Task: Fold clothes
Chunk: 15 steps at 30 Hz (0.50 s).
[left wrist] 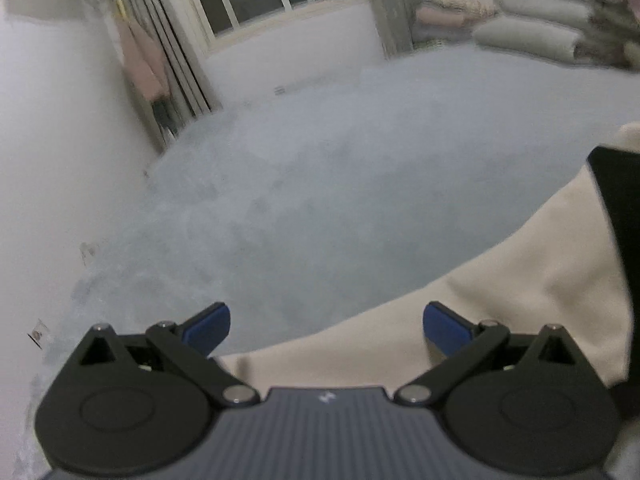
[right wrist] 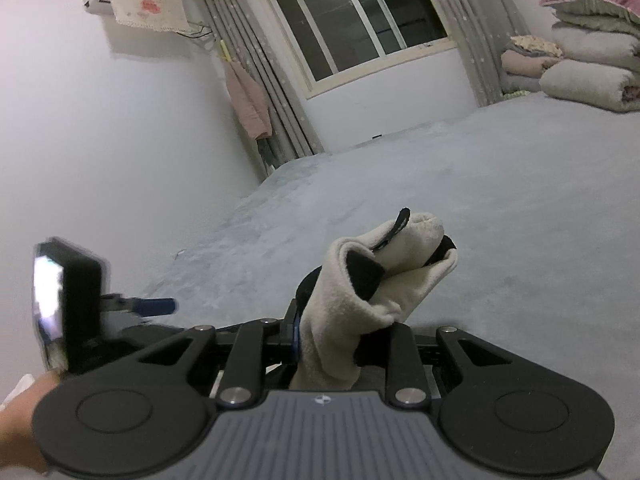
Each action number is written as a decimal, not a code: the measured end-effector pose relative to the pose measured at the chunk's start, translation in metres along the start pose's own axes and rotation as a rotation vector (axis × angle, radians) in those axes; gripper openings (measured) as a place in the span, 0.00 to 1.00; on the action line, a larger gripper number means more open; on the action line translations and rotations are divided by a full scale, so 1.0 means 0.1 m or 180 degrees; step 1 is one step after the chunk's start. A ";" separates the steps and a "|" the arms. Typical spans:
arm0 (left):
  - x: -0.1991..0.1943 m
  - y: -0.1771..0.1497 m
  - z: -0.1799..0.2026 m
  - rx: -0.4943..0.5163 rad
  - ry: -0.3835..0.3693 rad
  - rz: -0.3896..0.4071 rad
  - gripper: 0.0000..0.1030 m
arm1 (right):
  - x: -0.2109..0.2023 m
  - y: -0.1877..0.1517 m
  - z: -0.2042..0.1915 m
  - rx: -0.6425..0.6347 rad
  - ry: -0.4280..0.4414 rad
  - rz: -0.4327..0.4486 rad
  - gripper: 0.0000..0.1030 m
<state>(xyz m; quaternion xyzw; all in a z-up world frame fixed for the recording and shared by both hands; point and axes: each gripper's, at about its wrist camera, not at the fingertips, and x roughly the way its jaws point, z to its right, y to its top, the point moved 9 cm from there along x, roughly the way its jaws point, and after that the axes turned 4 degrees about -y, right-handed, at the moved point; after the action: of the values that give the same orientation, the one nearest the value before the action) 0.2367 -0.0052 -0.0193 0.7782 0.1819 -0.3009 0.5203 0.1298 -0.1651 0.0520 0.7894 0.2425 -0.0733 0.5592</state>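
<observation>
Left wrist view: left gripper (left wrist: 326, 326) has its blue pads wide apart, nothing between them. It hangs over the grey bed surface (left wrist: 300, 200), pointing down at it. Cream garment (left wrist: 520, 280) with a black panel lies flat from about 4 o'clock in frame, its curved edge passing just under the right-hand pad. Picture is smeared, so fine detail of the hem is not readable.

Right wrist view: left gripper also shows at 9 o'clock, seen side-on, one blue pad visible, with a bare hand (right wrist: 24, 420) at 8 o'clock. Right gripper (right wrist: 332, 344) at 6 o'clock is clamped on a bunched wad of the same cream garment (right wrist: 372, 276), which stands up out of the jaws toward 12 o'clock with black trim poking out of the folds. Stacked quilts (right wrist: 588, 60) sit at 2 o'clock, well apart from the work.

My read of the step: right side holds one corner up, left side is free and needs a matching corner or hem.

To do it well:
- take the left pinch at the cloth edge, not mid-panel
- grab a single layer if possible; the bunch on the right suggests several layers caught
- keep the right grip firm until the left has closed
- then pull both apart to tension the cloth before laying the fold

Risk: slack cloth folds crooked.
</observation>
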 end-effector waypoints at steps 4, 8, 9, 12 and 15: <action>0.21 -0.01 0.15 0.0081 0.0002 -0.0160 1.00 | 0.01 -0.01 0.02 0.0027 0.0018 -0.0038 0.22; 0.21 0.06 0.06 -0.0081 -0.0161 -0.0261 1.00 | 0.02 0.00 0.04 0.0037 0.0036 -0.0070 0.22; 0.18 0.07 0.05 -0.0121 -0.0196 -0.0237 1.00 | 0.02 0.00 0.05 0.0051 0.0039 -0.0076 0.22; 0.15 -0.05 0.11 -0.0114 -0.0283 -0.0265 1.00 | 0.02 0.01 0.07 0.0067 0.0044 -0.0087 0.22; 0.11 -0.17 0.06 -0.0383 -0.0510 -0.0254 1.00 | 0.03 0.00 0.07 0.0052 0.0033 -0.0097 0.22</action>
<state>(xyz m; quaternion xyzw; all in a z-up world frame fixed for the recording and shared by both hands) 0.2331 -0.0040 -0.0399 0.7111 0.1883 -0.3712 0.5666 0.1331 -0.1708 0.0481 0.7905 0.2568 -0.0797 0.5503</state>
